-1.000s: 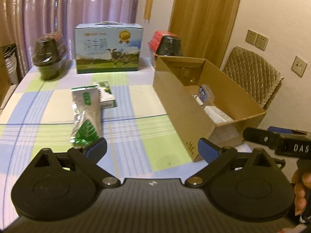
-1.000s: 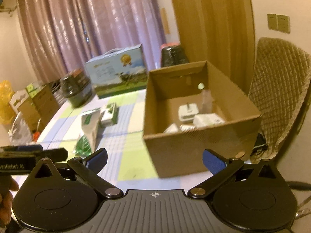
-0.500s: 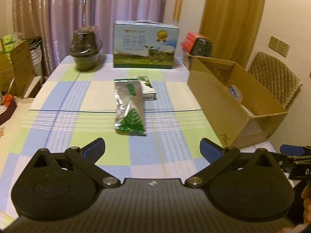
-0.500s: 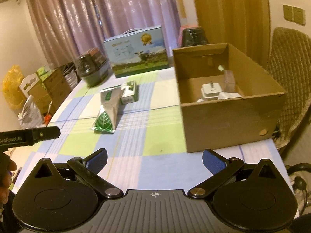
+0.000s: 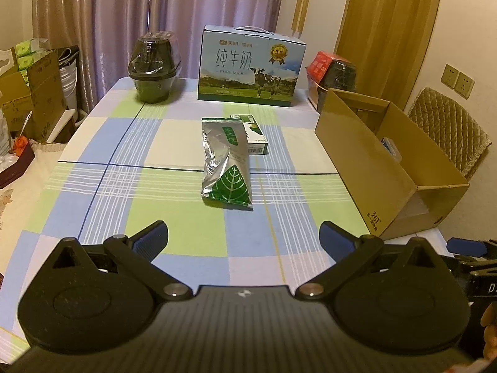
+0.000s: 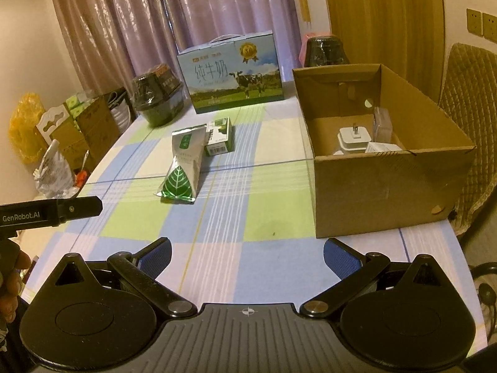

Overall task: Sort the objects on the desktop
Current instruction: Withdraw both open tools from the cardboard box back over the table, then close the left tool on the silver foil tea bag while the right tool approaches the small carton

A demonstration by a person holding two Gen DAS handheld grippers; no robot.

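Two grippers, left (image 5: 243, 233) and right (image 6: 247, 250), hung released over the near bench (image 5: 102, 143). We found the pouch (image 5: 226, 163) straight ahead of the left one, long axis near-to-far, with the box (image 6: 388, 168) at right.

Both tongs, left (image 5: 243, 239) and right (image 6: 247, 254), spread wide

Warm, dim indoor light fills the room, yellowish on the walls. The curtain (image 5: 149, 15) shows soft sheen in its folds. The foil pouch (image 5: 226, 164) glints a little. Shadows on the table (image 5: 93, 186) are faint and soft. Both views bow hard at the edges, with dark corners. Focus is fairly sharp throughout.
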